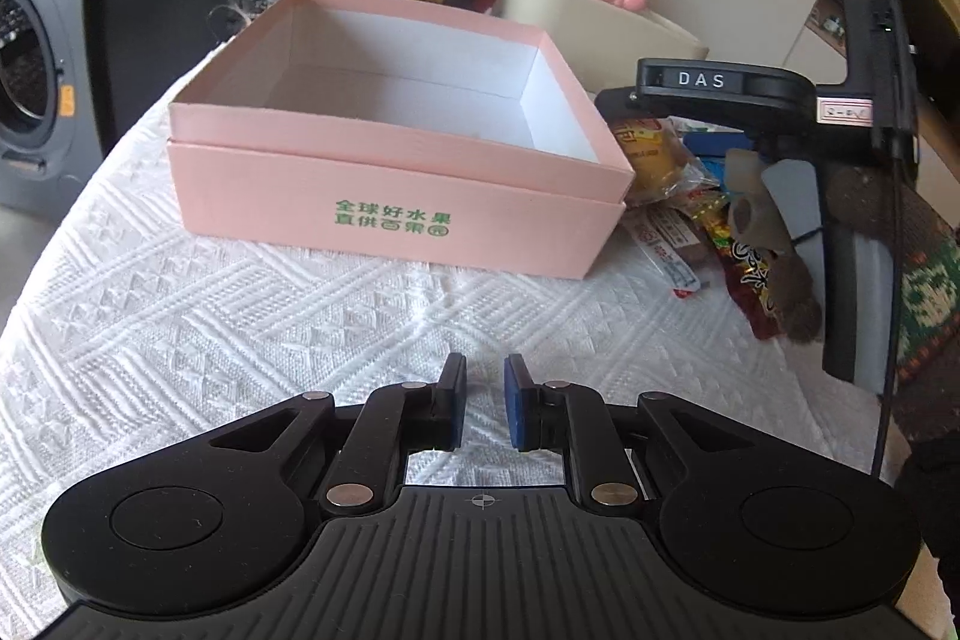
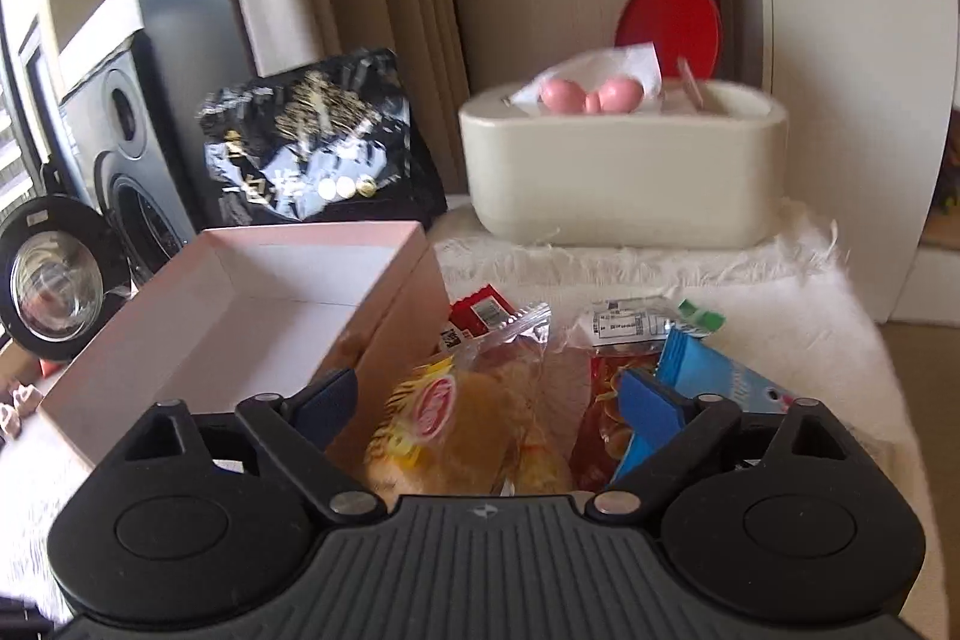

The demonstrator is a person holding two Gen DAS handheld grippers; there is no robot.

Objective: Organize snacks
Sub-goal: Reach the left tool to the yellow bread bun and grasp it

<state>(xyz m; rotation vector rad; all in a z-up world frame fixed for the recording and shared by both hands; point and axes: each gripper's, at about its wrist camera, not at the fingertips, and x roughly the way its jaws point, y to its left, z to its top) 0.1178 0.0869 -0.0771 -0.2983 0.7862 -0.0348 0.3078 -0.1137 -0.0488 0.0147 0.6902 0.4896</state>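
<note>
We hover left gripper (image 1: 485,403) clenched, empty, over white cloth (image 1: 180,328) near pink box (image 1: 396,196). Box empty, ready as bin. Right gripper (image 2: 489,409) spread wide around yellow snack bag (image 2: 462,424); snack pile (image 1: 690,220) just right of box, short transfer.

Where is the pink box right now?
The pink box sits open on the white cloth, centre of the left view, with the snack pile against its right side.

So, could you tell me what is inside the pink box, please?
The pink box shows only bare white walls and floor, no snacks. Its near wall hides the front strip of floor in both views.
</note>
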